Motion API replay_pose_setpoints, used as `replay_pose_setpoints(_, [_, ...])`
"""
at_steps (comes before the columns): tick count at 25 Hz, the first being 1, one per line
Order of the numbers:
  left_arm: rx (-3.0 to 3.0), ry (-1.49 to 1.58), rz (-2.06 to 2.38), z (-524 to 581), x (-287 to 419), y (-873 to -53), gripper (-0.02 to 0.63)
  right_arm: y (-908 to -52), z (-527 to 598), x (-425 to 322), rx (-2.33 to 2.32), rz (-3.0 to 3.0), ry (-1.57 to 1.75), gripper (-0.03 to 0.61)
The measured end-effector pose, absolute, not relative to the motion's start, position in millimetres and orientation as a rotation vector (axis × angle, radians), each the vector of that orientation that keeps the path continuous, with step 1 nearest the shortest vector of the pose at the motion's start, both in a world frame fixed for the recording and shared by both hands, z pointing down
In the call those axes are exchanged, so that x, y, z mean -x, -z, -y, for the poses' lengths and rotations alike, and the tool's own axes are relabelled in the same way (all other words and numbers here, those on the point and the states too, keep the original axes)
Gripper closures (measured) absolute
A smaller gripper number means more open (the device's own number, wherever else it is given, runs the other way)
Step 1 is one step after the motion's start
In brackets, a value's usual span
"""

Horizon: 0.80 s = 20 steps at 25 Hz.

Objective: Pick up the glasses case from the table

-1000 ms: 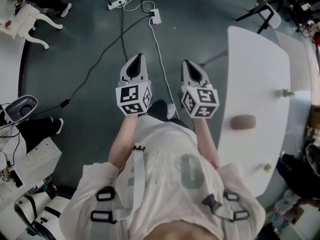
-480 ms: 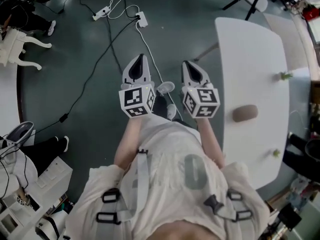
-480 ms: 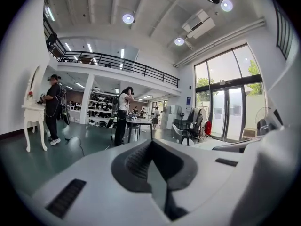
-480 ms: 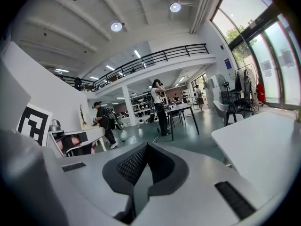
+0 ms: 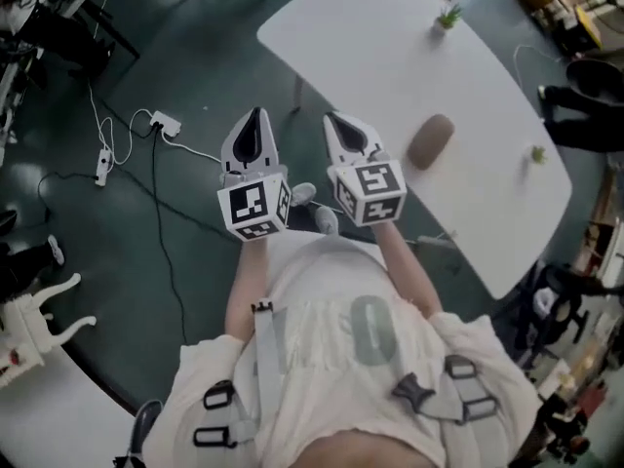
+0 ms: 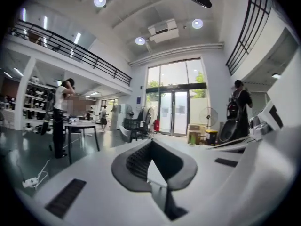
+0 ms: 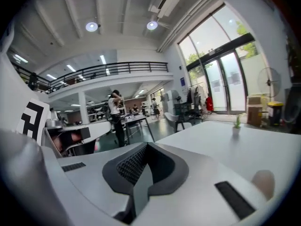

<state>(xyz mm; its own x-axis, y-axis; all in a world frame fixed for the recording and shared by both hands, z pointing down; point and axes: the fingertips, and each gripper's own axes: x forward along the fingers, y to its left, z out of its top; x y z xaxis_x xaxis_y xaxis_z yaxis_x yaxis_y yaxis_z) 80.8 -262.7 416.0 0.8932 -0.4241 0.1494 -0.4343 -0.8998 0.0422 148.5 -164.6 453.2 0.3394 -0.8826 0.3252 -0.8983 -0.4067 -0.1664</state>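
Both pairs of jaws are pressed together with nothing between them. The right gripper (image 5: 338,122) points toward the near edge of the white table (image 5: 370,37). The brown glasses case (image 5: 430,140) lies on the table to that gripper's right, clear of its tips. The left gripper (image 5: 253,117) hangs over the floor (image 5: 146,222), farther from the case.

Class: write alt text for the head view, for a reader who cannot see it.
Seen from above, a person holds the left gripper and right gripper, both shut and empty, beside a white table. A brown oval glasses case lies untouched on it beyond the right gripper; two small plants stand farther off.
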Motion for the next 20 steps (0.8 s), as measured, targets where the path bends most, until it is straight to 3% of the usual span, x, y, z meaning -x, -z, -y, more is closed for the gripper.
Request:
replay_pose_setpoints(11, [-3.093, -0.243, -0.221, 140.9, -263.4, -410.2, 0.611, -433.2, -4.3, -259.0, -3.063, 0.756, -0.542, 0.577])
replay_pose_setpoints(20, [-3.048, -0.279, -0.721, 35.8, -296.9, -415.0, 0.611, -441.9, -118.3, -232.1, -3.208, 0.132, -0.532, 0.577])
